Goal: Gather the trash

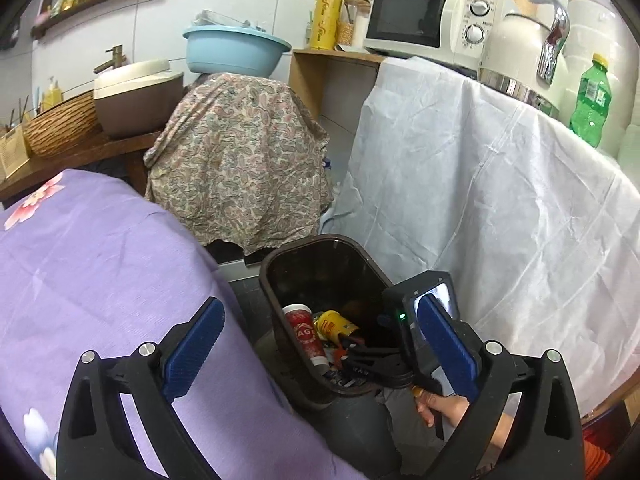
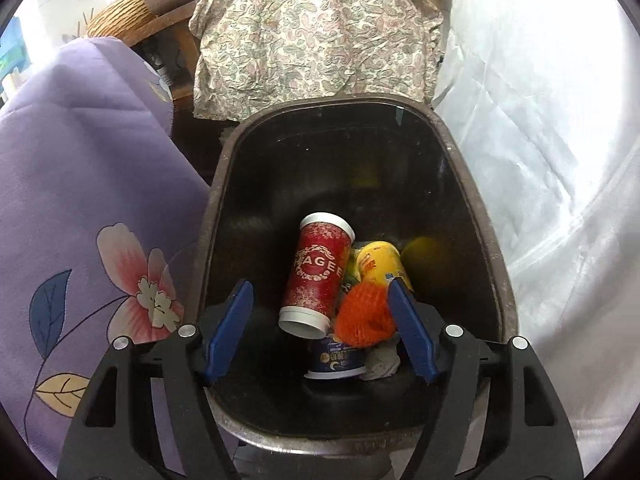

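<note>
A dark brown trash bin [image 2: 224,184] stands on the floor between draped furniture; it also shows in the left wrist view [image 1: 272,292]. Inside lie a red paper cup [image 2: 318,276], a yellow cup [image 2: 378,266], an orange foam net [image 2: 362,316], a blue-and-white tub [image 2: 338,360] and a grey crumpled wad [image 2: 382,362]. My right gripper [image 2: 320,332] is open and empty, over the bin's near rim. My left gripper [image 1: 320,348] is open and empty, held above and to the left of the bin. The right gripper's body [image 1: 424,312] shows in the left wrist view.
A purple floral quilt [image 1: 100,280] lies left of the bin. A paisley cloth [image 1: 240,160] covers something behind it. A white sheet [image 1: 500,220] drapes a counter on the right, bearing a microwave [image 1: 432,16], a kettle [image 1: 520,56] and a green bottle [image 1: 592,100].
</note>
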`<state>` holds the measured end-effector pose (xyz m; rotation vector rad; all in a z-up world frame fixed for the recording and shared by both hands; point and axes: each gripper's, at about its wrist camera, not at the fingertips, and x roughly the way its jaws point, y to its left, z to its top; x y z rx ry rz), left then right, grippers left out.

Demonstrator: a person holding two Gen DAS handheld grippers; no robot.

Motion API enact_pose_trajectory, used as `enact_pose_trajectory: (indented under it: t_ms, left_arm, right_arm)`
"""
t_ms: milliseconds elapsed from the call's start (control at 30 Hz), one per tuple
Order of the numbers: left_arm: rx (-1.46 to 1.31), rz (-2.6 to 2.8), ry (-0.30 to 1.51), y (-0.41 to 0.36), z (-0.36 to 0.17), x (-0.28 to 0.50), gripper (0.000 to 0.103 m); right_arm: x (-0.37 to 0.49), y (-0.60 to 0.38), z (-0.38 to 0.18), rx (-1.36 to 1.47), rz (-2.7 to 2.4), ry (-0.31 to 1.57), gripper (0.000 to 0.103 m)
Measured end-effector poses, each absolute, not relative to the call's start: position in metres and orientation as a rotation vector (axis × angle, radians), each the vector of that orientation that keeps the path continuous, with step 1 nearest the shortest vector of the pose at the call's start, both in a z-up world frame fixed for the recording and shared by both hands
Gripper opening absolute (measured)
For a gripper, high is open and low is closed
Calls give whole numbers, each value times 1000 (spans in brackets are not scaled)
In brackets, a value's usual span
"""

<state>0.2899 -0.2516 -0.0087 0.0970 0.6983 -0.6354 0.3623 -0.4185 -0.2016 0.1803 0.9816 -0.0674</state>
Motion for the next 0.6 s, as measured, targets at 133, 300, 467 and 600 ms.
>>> enact_pose_trajectory:
  t_ms: [133, 300, 467, 600]
  left_arm:
    - [58, -624, 660, -221, 1, 273, 97]
    - [-8, -598, 622, -174, 7, 244, 97]
    - [26, -527, 529, -136, 12, 200, 97]
    - [112, -410, 413, -108, 20, 158, 97]
  right_arm:
    - [342, -410, -181, 179, -91, 945, 70]
    - [290, -380, -130, 101, -110, 819, 72]
    - [217, -338, -61, 45, -76, 612, 92]
    - [160, -312, -19, 78, 0, 474, 97]
